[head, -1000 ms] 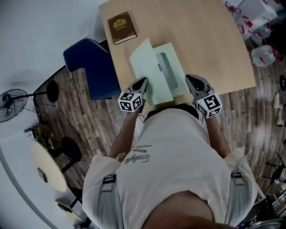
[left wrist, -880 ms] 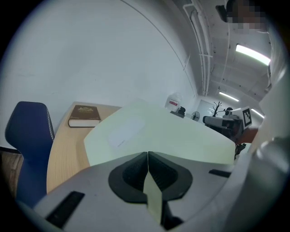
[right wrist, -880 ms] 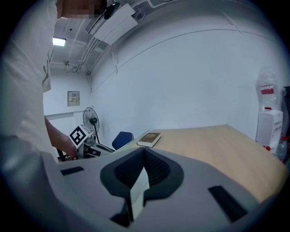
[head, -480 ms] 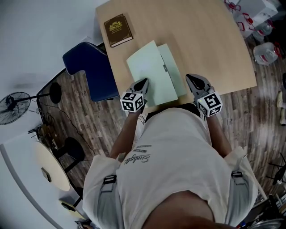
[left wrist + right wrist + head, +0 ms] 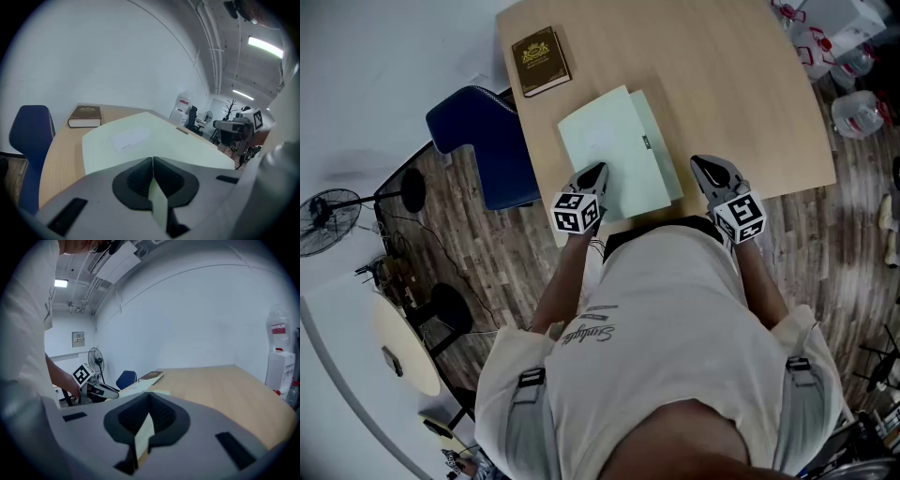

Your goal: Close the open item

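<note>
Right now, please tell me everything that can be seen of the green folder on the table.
The green folder is pale and thin, like card or plastic. Its cover, with a white label, lies down over the lower leaf, which shows as a strip along the right side. It rests askew on the wooden table near the person. The shut left gripper is at its near left corner; contact is unclear.

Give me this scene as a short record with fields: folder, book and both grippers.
folder: pale green, on the table, cover almost down, narrow strip showing at right
book: brown, shut, far left corner
left gripper: jaws together, at folder's near left edge
right gripper: jaws together, right of folder, not touching
chair: blue, left of table
</note>
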{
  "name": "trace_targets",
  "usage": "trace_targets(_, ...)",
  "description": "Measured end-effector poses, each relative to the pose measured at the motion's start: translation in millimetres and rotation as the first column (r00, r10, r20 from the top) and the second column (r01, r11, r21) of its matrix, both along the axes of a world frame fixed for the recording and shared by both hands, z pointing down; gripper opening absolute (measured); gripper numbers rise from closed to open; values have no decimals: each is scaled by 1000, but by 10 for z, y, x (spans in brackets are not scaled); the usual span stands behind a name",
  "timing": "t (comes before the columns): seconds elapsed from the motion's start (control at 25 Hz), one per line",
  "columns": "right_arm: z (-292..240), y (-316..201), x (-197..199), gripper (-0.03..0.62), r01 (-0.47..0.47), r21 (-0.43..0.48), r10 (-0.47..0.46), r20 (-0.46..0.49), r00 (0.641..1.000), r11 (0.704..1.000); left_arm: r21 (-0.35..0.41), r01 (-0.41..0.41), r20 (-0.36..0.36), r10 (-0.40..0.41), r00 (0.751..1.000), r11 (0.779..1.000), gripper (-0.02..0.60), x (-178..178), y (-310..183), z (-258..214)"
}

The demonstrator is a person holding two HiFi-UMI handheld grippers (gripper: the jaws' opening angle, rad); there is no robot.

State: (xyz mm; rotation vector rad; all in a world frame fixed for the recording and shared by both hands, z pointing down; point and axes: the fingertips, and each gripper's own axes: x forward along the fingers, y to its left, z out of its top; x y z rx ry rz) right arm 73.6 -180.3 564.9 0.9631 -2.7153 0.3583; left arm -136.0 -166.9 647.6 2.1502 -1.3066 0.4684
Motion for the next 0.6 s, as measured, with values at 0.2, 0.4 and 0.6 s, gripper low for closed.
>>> trace_targets(0.2, 43, -28, 48, -6, 10, -1, -10, 2, 1000, 1000, -6, 13, 19, -13, 1000, 1000, 15, 40, -25, 55)
trace_targets(0.4, 83, -11, 114, -6, 24, -10, -24, -1, 1000, 1000, -16, 17, 36, -16, 999, 1000, 15, 118, -25, 136)
trace_targets(0.6, 103, -60, 114, -6, 28, -7, -28, -8, 1000, 1000, -29, 3, 63, -1, 998, 1000, 15, 112, -49, 191)
